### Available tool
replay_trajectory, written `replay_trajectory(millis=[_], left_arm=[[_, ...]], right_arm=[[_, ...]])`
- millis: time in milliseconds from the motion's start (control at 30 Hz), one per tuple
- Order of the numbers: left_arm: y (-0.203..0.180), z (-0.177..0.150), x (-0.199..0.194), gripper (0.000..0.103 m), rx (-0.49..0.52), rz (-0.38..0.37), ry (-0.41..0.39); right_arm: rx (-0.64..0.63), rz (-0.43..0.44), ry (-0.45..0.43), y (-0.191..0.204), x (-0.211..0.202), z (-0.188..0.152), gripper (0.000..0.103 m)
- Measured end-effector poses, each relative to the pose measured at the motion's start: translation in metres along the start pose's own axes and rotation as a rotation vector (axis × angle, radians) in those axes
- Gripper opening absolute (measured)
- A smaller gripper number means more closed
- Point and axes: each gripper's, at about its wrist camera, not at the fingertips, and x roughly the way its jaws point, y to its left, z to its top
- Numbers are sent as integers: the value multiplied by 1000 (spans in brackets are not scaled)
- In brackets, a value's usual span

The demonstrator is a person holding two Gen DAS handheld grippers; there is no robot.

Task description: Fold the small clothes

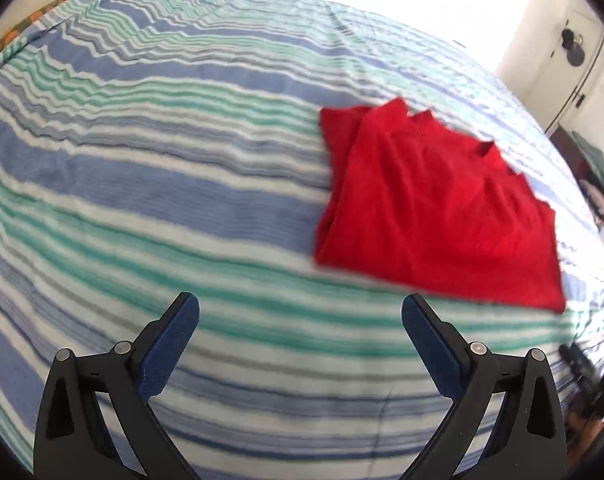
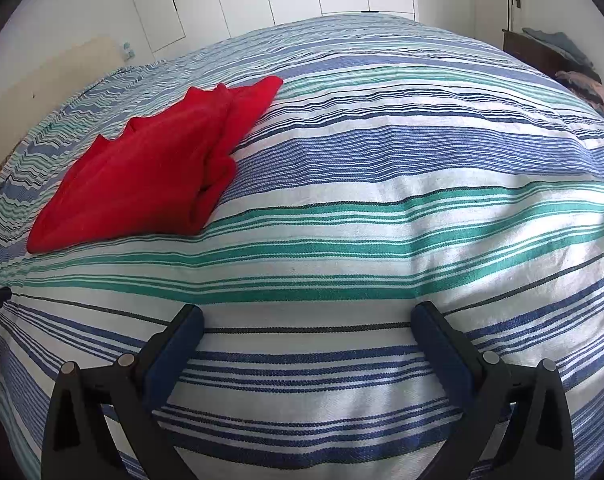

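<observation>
Both jaws stand wide, nothing between them. Left gripper [image 1: 300,312] hangs over bare bedspread [image 1: 162,168], short of the red garment [image 1: 429,208]; right gripper [image 2: 307,320] also over bare spread, garment [image 2: 142,168] well off to its upper left. Neither touches cloth.

Garment lies on the bed, already folded into a rough rectangle, layers stacked, one side flap tucked over, a zigzag edge along the far side. Left view is motion-blurred, so fine detail there is unreliable.

Handling, as a guess: light, soft, limp knit or jersey. No stiffness, will sag and drape when lifted, layers may slide apart if pinched at one point only. Not fragile, not slippery. Best hold looks like the near corners or the near hem, one gripper per corner, pinching all layers together; a mid-edge grab would likely bunch it.

Fabric is matte, solid red, slightly ribbed at what may be a collar. Creases run lengthways. Bedspread is woven cotton-like, striped blue, green, white, with thin dark lines, coarse weave, mildly wrinkled, puffy beneath. Soft base, so pads may sink and catch the spread along with the garment.
</observation>
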Motion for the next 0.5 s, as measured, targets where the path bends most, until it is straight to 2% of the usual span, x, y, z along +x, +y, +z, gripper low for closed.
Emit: replay_trajectory(millis=[100,167,300,433,467,500], left_arm=[[-18,48,27,102,16,-56,12],[-28,72,59,102,55,-58,65],[-28,89,136,103,81,118,227],[-33,84,144,102,65,149,200],[-38,82,141,88,76,145,193],[-43,81,137,74,87,107,188]], right_arm=[[0,0,1,0,0,0,103],[-1,-2,3,0,1,0,103],[-1,-2,4,1,1,0,103],[-4,-5,7,2,3,1,103],[-6,-6,7,2,4,1,103],[-7,-7,7,2,4,2,103]])
